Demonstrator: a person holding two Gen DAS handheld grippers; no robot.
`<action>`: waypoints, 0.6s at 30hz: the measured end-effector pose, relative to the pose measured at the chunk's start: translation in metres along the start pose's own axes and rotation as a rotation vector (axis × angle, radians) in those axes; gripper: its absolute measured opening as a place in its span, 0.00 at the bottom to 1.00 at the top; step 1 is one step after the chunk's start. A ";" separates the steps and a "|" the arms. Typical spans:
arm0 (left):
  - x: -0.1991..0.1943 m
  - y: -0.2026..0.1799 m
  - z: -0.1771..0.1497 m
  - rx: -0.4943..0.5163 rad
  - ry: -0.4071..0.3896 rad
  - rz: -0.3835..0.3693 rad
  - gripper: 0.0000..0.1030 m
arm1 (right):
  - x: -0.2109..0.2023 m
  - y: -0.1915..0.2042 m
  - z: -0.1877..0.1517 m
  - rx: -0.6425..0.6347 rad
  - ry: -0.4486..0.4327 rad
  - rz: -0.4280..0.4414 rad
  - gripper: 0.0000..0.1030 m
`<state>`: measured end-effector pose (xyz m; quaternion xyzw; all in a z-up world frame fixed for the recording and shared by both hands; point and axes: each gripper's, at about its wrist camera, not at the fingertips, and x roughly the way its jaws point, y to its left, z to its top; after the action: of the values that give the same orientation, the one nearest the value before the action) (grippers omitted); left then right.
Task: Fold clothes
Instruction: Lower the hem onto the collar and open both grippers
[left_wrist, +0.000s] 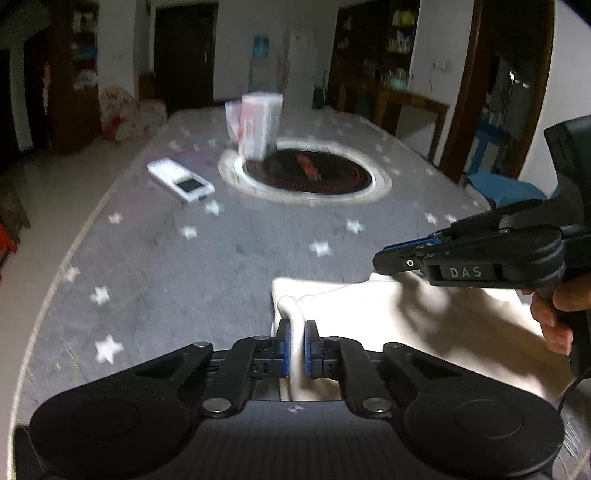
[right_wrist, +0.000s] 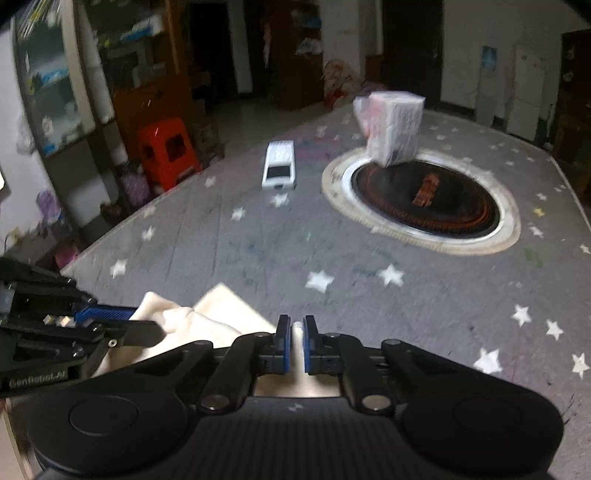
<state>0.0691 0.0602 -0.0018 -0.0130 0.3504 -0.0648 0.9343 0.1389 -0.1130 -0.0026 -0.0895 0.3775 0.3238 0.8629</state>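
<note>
The left gripper (left_wrist: 297, 347) sits at the bottom centre of the left wrist view, and its blue pads (left_wrist: 283, 347) are closed on a thin fold of the cloth (left_wrist: 369, 321). The cloth is cream-white and lies on the table (left_wrist: 207, 258) at the lower right of this view, just in front of the gripper. At the right edge, the right gripper (left_wrist: 391, 256) comes in from the side with its fingers together over the far edge of the cloth; a hand (left_wrist: 554, 314) holds its handle.

In the right wrist view, the right gripper (right_wrist: 294, 343) is at the bottom centre and its pads (right_wrist: 283, 341) pinch a small white piece of the cloth (right_wrist: 207, 314). The rest of the cloth spreads to the lower left, where the left gripper (right_wrist: 122, 317) also grips it.

Farther up on the grey star-patterned table, a white remote (right_wrist: 279, 170) lies left of a round dark hob (right_wrist: 424, 199). A white box (right_wrist: 391, 129) stands at the upper edge of the hob.
</note>
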 end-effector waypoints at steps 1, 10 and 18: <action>0.004 -0.001 0.001 0.007 0.003 0.011 0.08 | 0.003 -0.002 0.001 0.011 0.005 -0.004 0.05; 0.028 0.002 0.002 -0.014 0.041 0.048 0.16 | 0.003 -0.020 0.006 0.073 0.032 0.007 0.08; 0.002 -0.009 0.007 0.003 -0.017 0.039 0.41 | -0.063 -0.053 0.000 0.050 0.045 -0.077 0.11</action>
<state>0.0737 0.0508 0.0029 -0.0054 0.3425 -0.0471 0.9383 0.1402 -0.1855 0.0373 -0.0895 0.4011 0.2785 0.8681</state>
